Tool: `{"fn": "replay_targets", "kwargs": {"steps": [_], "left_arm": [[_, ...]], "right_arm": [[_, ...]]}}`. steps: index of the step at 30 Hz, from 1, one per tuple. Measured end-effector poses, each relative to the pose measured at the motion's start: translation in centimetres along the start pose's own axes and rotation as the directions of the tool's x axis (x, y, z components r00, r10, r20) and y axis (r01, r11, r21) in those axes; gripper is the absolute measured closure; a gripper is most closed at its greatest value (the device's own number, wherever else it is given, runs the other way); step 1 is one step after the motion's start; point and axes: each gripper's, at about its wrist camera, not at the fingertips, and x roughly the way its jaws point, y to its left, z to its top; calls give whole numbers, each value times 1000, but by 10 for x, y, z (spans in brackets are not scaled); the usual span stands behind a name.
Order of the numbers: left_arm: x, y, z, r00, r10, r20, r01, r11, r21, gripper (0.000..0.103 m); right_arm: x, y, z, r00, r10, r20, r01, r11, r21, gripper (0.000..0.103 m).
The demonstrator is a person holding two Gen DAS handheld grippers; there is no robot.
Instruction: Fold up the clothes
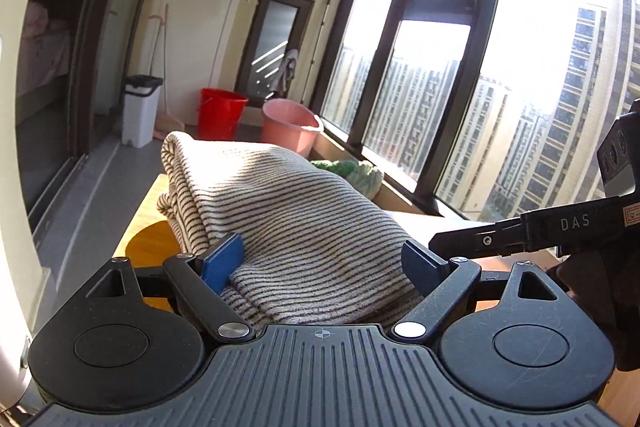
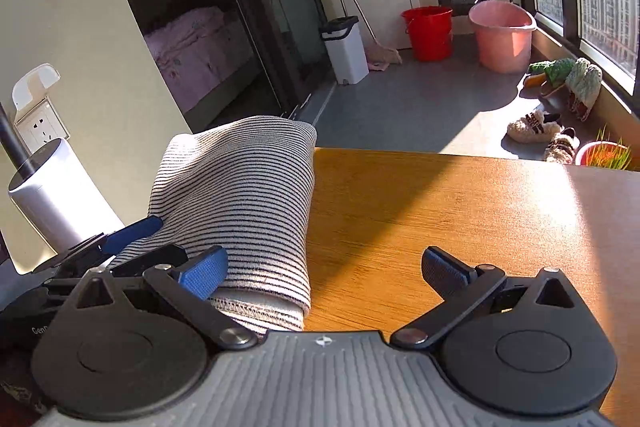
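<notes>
**Striped garment on wooden table, both grippers spread**

Left gripper (image 1: 324, 261): jaws spread wide, blue pads on either side of the striped garment (image 1: 280, 211); the cloth bulges up between them and lies against the left pad, though whether either pad presses it is hard to judge from this angle; nothing is clamped.

Right gripper (image 2: 324, 271): jaws likewise wide apart; its left pad sits at the garment's near hemmed edge (image 2: 256, 311), its right pad over bare table (image 2: 460, 211); no grip on the cloth.

Striped garment: cream with thin dark stripes, folded into a thick, humped bundle; lies on the table's left part in the right wrist view, stitched hem toward the camera.

Other gripper: the right gripper's black arm, lettered "DAS", enters the left wrist view from the right, just beside the garment.

Surroundings: red bucket (image 2: 428, 31) and pink bucket (image 2: 502, 35) on the grey floor; white bin (image 2: 346, 47) near them; slippers (image 2: 532, 129) by the window; white cylinder (image 2: 56, 195) at the table's left.
</notes>
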Motion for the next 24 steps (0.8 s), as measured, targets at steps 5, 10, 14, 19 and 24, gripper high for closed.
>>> {"fn": "replay_targets", "kwargs": {"steps": [5, 10, 14, 19, 24], "left_arm": [[-19, -12, 6, 999, 22, 28, -21, 999, -37, 11], [-59, -22, 10, 998, 69, 7, -67, 987, -148, 6], [-86, -46, -12, 984, 166, -72, -174, 977, -121, 0], [-100, -66, -54, 943, 275, -188, -287, 957, -37, 0], [-94, -73, -63, 915, 327, -236, -342, 940, -22, 0]], "right_arm": [[-29, -4, -38, 998, 4, 67, -4, 1000, -2, 0], [-50, 0, -66, 993, 22, 117, -22, 1000, 6, 0], [-54, 7, -83, 995, 44, 90, -45, 999, 14, 0], [-56, 4, -95, 998, 43, 52, -45, 999, 22, 0], [-65, 14, -108, 999, 14, 39, -13, 999, -34, 0]]}}
